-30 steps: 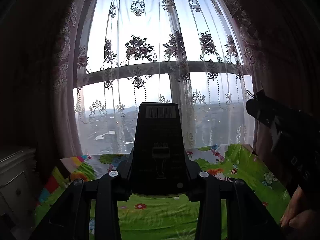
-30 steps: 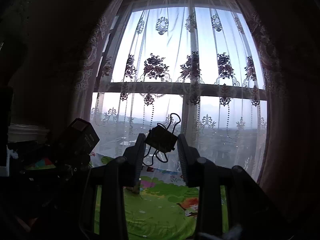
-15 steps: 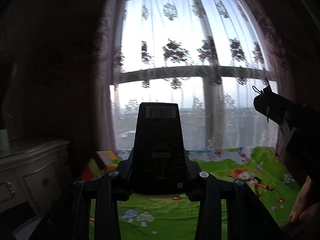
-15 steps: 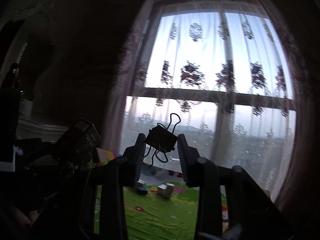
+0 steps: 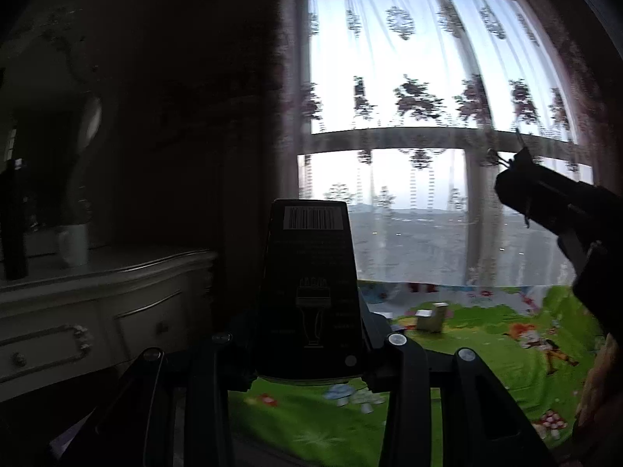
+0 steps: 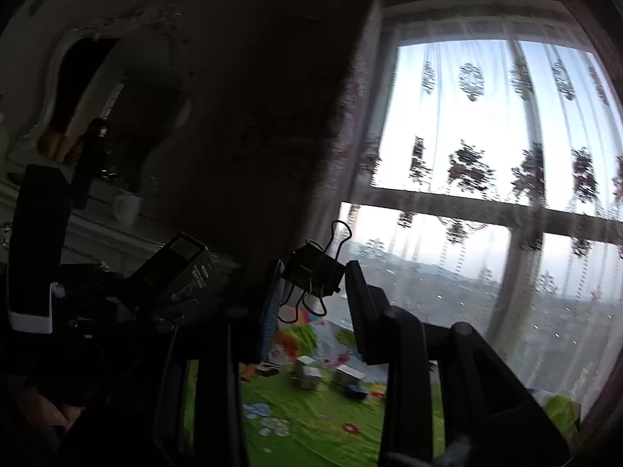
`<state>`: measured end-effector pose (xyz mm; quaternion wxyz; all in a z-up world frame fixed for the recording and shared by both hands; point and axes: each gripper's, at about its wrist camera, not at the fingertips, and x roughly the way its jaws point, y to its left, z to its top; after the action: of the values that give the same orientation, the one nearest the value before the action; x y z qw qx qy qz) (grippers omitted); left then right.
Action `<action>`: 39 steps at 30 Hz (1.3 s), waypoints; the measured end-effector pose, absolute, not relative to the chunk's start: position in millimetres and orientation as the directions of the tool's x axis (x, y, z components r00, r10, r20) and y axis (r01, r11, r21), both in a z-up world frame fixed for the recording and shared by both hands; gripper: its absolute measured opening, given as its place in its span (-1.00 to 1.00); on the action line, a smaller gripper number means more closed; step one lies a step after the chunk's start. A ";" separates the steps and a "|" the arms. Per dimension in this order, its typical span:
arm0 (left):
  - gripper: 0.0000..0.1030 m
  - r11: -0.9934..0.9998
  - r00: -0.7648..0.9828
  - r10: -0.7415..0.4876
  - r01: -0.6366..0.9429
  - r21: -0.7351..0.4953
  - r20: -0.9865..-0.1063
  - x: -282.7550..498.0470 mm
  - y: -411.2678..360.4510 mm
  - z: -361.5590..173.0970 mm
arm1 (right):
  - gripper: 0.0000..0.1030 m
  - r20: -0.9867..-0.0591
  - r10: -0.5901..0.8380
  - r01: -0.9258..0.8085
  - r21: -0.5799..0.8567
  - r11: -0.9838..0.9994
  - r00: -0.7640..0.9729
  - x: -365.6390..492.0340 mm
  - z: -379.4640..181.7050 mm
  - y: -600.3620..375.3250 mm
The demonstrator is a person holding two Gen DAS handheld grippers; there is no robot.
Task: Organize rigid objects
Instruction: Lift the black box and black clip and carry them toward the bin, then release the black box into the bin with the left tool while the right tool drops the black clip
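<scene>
You have swung both hands leftward: your left gripper (image 5: 311,334) stays clamped on the black box (image 5: 311,284), your right gripper (image 6: 313,295) on the binder clip (image 6: 313,272), bringing the small boxes (image 6: 331,379) on the mat (image 6: 331,428) into view.

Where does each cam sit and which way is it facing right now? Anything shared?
Left wrist: on the left gripper, level toward the window and dresser; shows its fingers clamping a black box, plus the right gripper.
Right wrist: on the right gripper, facing the window; shows its fingers around a binder clip, left gripper alongside.
Shared: window, green mat, white cup.
</scene>
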<state>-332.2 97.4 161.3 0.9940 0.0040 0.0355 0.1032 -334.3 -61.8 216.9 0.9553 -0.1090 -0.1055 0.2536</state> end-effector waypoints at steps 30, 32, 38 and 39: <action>-0.22 0.818 0.752 0.401 -0.551 -0.165 -0.523 -373.9 247.4 49.2 | -0.29 -0.416 0.775 -0.878 -0.265 0.398 0.476 -316.7 130.2 99.0; -0.22 0.809 0.729 0.401 -0.565 -0.158 -0.555 -372.8 252.9 39.5 | -0.29 -0.457 0.765 -0.891 -0.244 0.382 0.453 -312.1 120.3 107.5; -0.22 0.799 0.650 0.347 -0.582 -0.149 -0.677 -359.9 268.4 9.4 | -0.29 -0.564 0.726 -0.918 -0.206 0.339 0.395 -307.5 89.0 124.0; -0.22 0.797 0.634 0.329 -0.584 -0.155 -0.699 -357.6 271.2 2.5 | -0.29 -0.575 0.720 -0.920 -0.206 0.334 0.390 -307.4 85.3 126.1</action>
<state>-357.6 271.2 2.5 0.8845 -0.1869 0.3408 0.2583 -307.4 126.1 85.3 0.7931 -0.2567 0.1950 0.5168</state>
